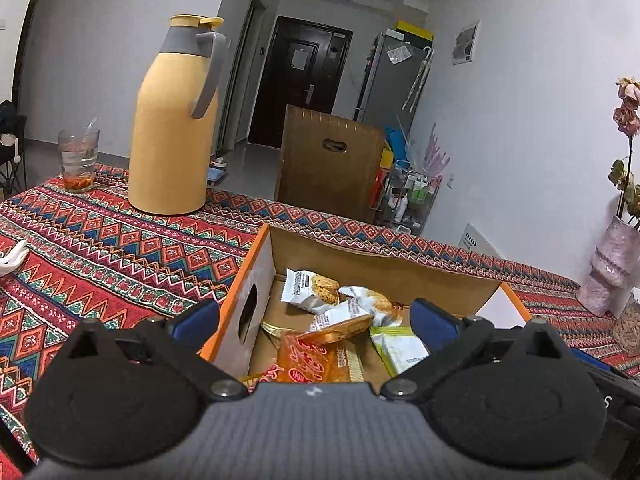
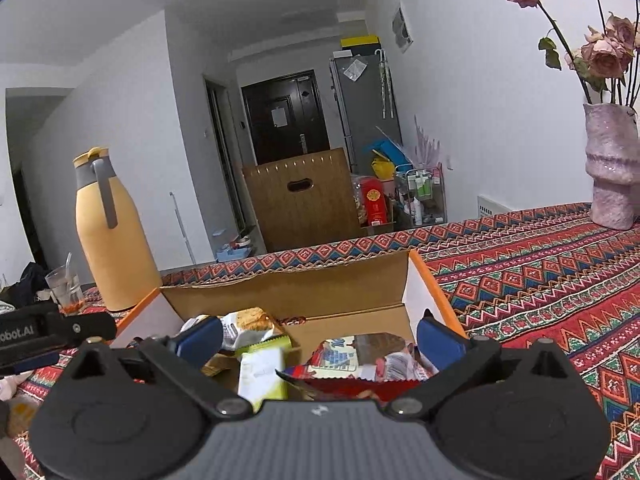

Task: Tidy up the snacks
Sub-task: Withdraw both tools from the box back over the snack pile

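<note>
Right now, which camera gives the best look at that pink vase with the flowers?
The right wrist view: the pink vase stands whole on the patterned tablecloth, with its dried roses above. The left wrist view catches it only at the right edge, distorted, with few blooms.

Two wrist fisheye views, each looking forward and slightly down from close above an open cardboard box (image 1: 384,268) (image 2: 288,296), both sharing the patterned tablecloth (image 1: 120,248) (image 2: 540,272), yellow thermos (image 1: 172,128) (image 2: 116,240), dark door beyond (image 1: 296,80) (image 2: 284,116).
</note>
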The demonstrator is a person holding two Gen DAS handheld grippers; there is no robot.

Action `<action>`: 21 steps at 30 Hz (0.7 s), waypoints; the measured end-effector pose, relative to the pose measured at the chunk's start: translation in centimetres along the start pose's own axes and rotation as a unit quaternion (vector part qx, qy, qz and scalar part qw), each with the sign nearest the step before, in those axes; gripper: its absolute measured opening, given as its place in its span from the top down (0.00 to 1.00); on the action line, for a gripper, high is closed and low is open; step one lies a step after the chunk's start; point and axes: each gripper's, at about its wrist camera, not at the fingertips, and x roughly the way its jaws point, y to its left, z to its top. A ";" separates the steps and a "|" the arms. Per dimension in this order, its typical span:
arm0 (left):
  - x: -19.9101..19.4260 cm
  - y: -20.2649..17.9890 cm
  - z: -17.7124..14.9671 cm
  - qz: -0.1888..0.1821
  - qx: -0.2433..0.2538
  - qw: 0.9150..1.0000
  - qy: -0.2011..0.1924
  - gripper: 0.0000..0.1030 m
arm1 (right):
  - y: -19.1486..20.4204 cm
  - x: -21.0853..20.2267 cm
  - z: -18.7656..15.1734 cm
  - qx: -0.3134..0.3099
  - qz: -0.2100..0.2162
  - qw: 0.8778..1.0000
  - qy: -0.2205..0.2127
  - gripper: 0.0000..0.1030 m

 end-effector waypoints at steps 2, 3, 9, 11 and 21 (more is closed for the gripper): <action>-0.3 -0.1 0.3 0.001 -0.002 1.000 -0.004 0.00 | 0.0 -0.2 0.2 -0.001 -0.002 1.000 -0.001 0.00; -0.5 -0.2 0.5 0.002 0.000 1.000 -0.007 0.00 | 0.1 -0.3 0.4 -0.002 -0.003 1.000 -0.001 0.00; -2.3 -0.5 1.0 0.006 0.005 1.000 -0.008 0.00 | 1.0 -1.8 1.5 -0.019 -0.002 1.000 -0.009 0.00; -2.9 -0.4 1.0 0.007 0.007 1.000 -0.004 0.00 | 1.3 -2.7 1.6 -0.026 0.000 1.000 -0.009 0.00; -7.0 1.6 -1.0 0.008 0.029 0.999 0.019 0.00 | 2.9 -7.7 -0.1 -0.065 0.016 0.998 0.009 0.00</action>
